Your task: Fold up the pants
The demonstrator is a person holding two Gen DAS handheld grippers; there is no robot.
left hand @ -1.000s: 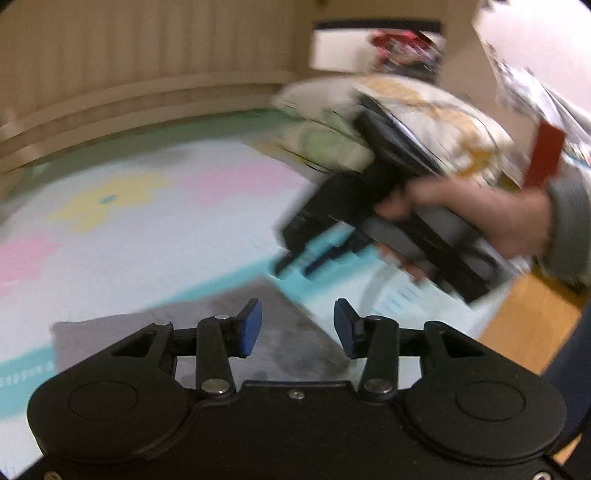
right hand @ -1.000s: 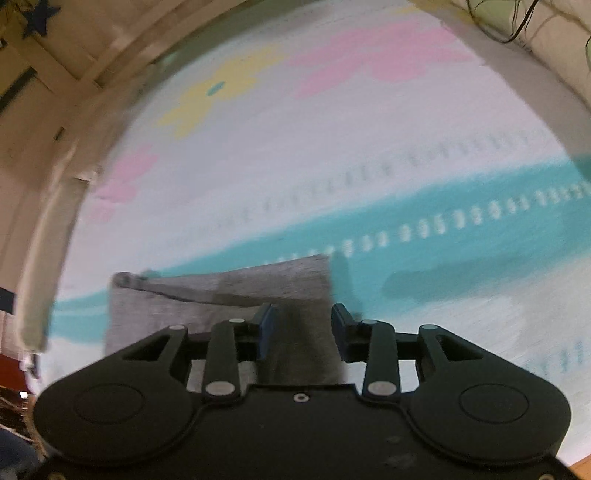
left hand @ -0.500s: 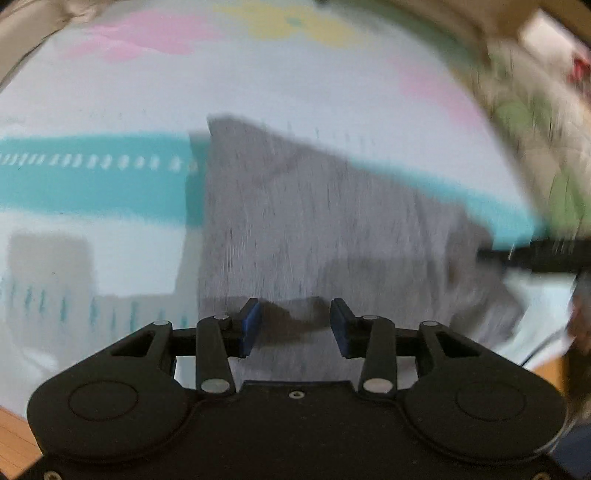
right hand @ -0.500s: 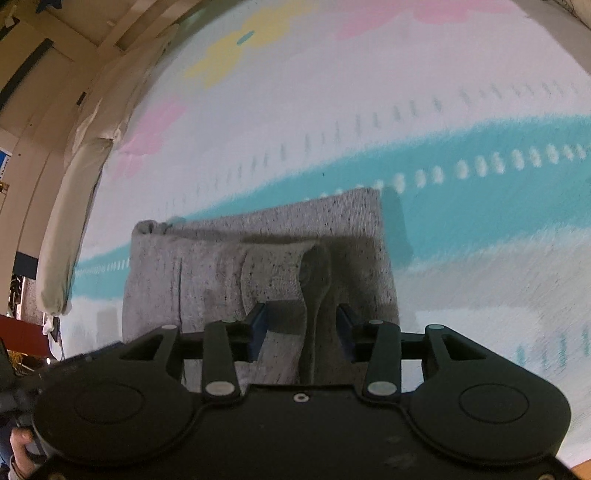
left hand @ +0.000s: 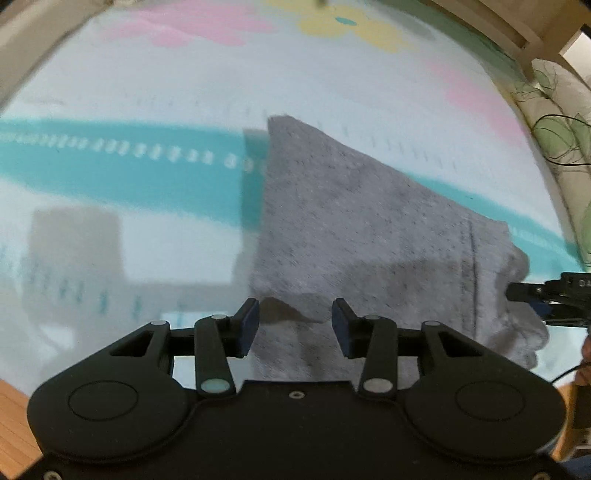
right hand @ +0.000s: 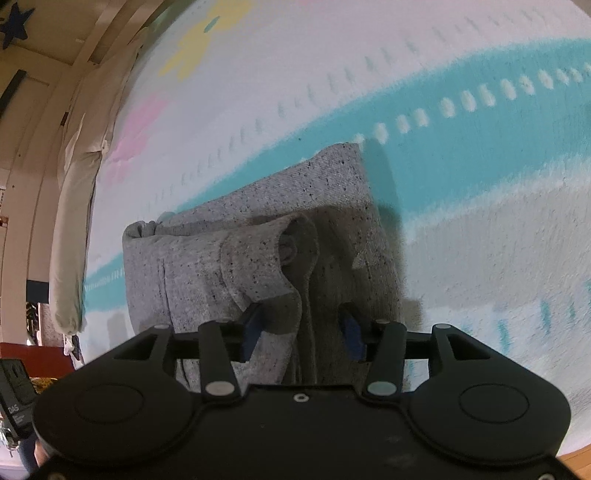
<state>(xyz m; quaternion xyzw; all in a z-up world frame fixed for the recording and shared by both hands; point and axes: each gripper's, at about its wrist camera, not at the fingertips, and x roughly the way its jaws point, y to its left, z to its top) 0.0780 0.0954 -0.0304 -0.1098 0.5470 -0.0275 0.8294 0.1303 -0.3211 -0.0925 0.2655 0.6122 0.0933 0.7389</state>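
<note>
Under me spreads a pale blanket with a broad teal stripe dotted white, pink patches and a yellow flower. Beyond its far edge I see a light wooden rail, and to my right a cream pillow printed with green shapes. Orange-brown wood floor shows at the lower left corner. From my other side, a pale bolster lies along the blanket's edge, and a dark blue star sits on the cream wall.
</note>
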